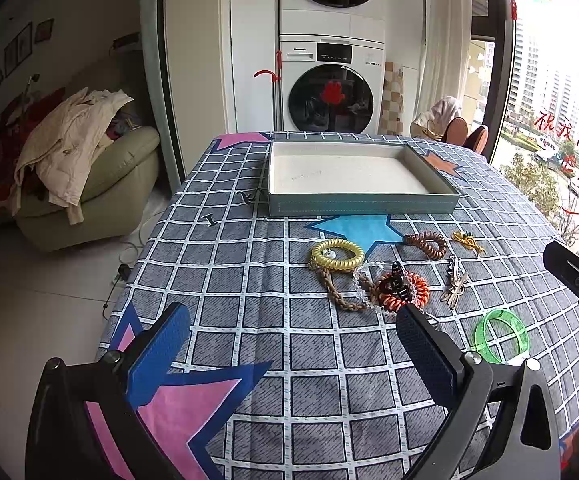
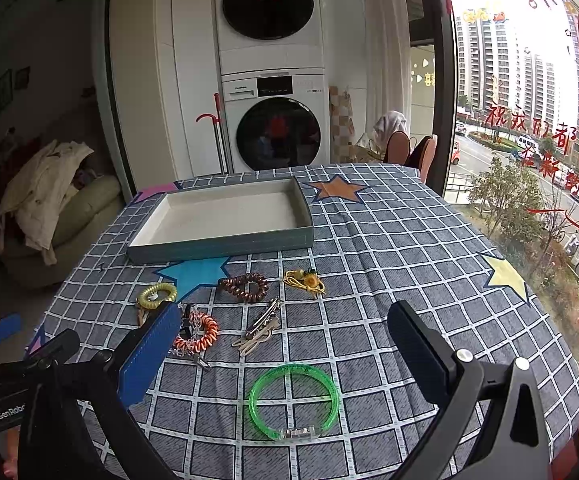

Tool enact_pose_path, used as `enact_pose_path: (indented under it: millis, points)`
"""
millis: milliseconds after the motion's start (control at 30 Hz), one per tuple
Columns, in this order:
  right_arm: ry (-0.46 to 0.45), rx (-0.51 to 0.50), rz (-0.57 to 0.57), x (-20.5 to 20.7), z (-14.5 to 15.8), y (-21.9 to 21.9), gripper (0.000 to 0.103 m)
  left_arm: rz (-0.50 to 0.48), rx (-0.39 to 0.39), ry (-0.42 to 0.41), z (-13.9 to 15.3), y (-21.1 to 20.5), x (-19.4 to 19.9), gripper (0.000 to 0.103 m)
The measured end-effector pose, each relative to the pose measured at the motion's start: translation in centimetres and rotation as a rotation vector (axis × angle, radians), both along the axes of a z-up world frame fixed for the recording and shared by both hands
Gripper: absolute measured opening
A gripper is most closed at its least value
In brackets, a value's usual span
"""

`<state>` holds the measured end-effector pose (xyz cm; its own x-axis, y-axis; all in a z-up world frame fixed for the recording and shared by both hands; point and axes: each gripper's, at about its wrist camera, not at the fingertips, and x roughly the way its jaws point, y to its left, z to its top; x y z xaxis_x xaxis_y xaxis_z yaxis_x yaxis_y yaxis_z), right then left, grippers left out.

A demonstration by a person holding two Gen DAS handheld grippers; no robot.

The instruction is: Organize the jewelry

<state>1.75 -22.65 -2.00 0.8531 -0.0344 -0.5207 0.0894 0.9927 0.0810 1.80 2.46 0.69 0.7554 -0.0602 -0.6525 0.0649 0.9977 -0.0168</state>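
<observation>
A shallow grey tray (image 1: 363, 204) (image 2: 225, 245) with a white lining sits empty at the far side of the checked tablecloth. In front of it lie a yellow coil band (image 1: 337, 254), a brown coil band (image 1: 427, 244), a yellow charm (image 2: 304, 282), metal hair clips (image 2: 263, 326), an orange coil band (image 1: 403, 292) with a black claw clip on it, and a braided cord (image 1: 335, 290). A green bangle (image 2: 293, 400) lies nearest, just below my right gripper (image 2: 285, 314), which is open and empty. My left gripper (image 1: 293, 322) is open too, left of the pile.
The table's left edge drops to a tiled floor with cables and a beige sofa (image 1: 101, 184) piled with clothes. Stacked washing machines (image 1: 331, 88) stand behind the table. A large window (image 2: 529, 140) runs along the right side, with chairs (image 2: 409, 152) at the far corner.
</observation>
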Motion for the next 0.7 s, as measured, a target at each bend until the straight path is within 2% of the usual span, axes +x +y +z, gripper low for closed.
enact_pose_path:
  millis: [700]
  points:
    - [0.0, -0.002, 0.001, 0.04, -0.02, 0.11, 0.103, 0.001, 0.001, 0.002, -0.04, 0.1, 0.06, 0.103]
